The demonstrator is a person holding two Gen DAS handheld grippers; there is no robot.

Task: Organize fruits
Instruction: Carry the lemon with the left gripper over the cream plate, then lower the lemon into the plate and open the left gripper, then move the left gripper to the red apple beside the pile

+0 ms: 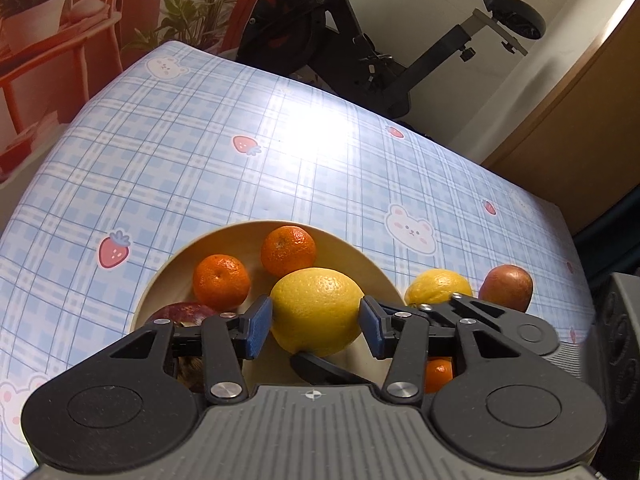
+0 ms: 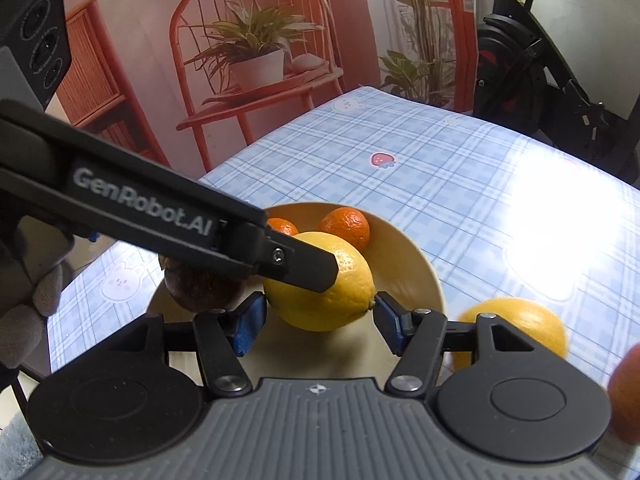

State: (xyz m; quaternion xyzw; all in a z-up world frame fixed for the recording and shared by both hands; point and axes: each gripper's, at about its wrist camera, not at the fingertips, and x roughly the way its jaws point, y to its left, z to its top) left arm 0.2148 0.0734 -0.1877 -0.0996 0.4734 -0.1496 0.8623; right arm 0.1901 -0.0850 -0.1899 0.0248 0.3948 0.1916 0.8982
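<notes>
A cream bowl (image 1: 352, 252) holds two mandarins (image 1: 221, 281) (image 1: 288, 249), a dark red fruit (image 1: 180, 313) and a big yellow lemon (image 1: 316, 310). My left gripper (image 1: 316, 326) is shut on this lemon and holds it over the bowl. In the right wrist view the same lemon (image 2: 324, 288) sits between the pads of my right gripper (image 2: 320, 322), which stands open around it with a small gap each side; the left gripper's finger (image 2: 296, 264) crosses over it. On the table to the right lie another lemon (image 1: 438, 288), a red fruit (image 1: 506, 286) and a mandarin (image 1: 439, 374).
The table has a blue checked cloth (image 1: 280, 152) with strawberry and bear prints. An exercise bike (image 1: 360, 40) stands behind the far edge. A wooden cabinet (image 1: 580, 112) is at the right. A printed backdrop (image 2: 248, 60) hangs at the left.
</notes>
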